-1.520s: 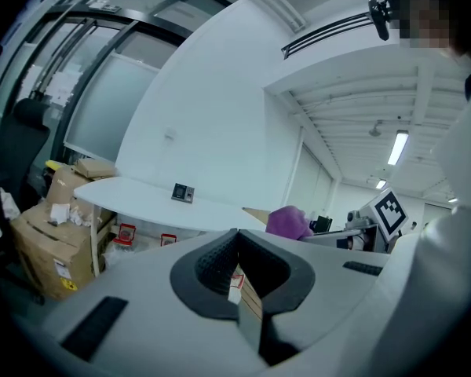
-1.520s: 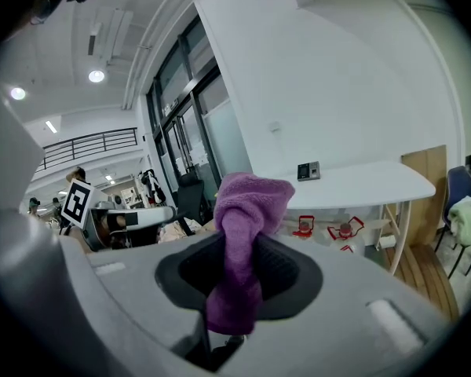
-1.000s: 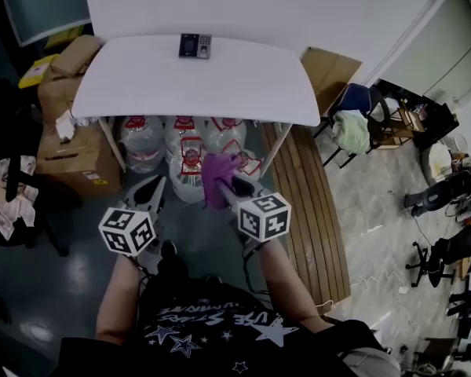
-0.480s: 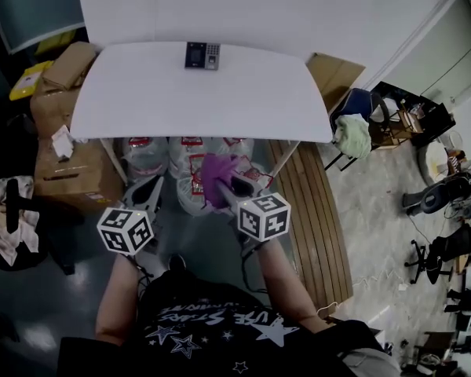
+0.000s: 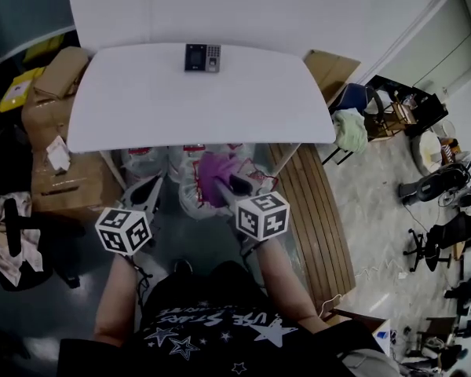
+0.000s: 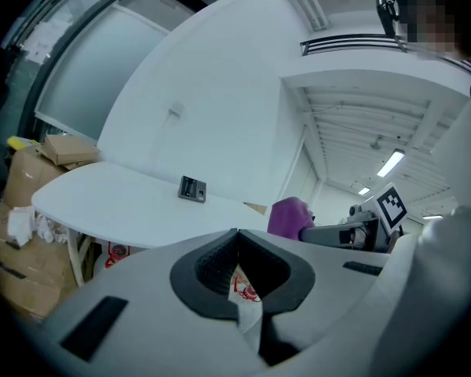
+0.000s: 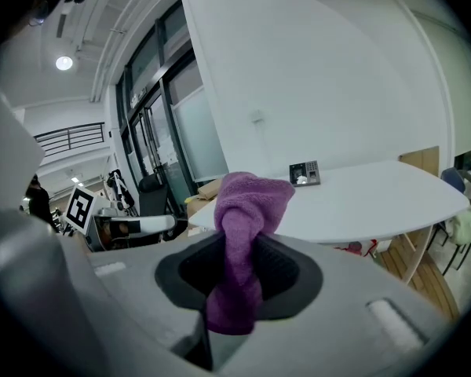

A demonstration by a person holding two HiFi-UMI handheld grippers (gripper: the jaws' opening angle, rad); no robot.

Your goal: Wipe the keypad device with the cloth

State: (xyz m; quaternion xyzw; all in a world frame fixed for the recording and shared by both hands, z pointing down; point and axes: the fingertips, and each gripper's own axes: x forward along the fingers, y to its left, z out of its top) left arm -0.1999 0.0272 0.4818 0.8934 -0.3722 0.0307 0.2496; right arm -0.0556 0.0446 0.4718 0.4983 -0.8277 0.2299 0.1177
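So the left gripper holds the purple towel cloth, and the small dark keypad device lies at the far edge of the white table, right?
Not the left: the right gripper holds the purple towel cloth, as the right gripper view shows. The small dark keypad device does lie at the far edge of the white table.

Cloth [image 7: 250,203]: purple, pinched in the right claw [image 7: 237,250].
Pads [image 7: 285,272]: black and ribbed, set in pale grey claw bodies.
Cubes [image 5: 262,216]: white with black square markers, one behind each claw.
Keypad [image 5: 202,56]: black with grey keys, far ahead of both claws.
Table [image 5: 141,100]: plain white.
Jugs [image 5: 182,185]: clear with red-and-white labels, just beyond the claws.
Boxes [image 5: 59,183]: brown, out to the left of the left claw [image 6: 237,238].
Planks [image 5: 314,210]: striped brown wood, right of the right claw.
Shirt [image 5: 212,324]: black with white stars and lettering.
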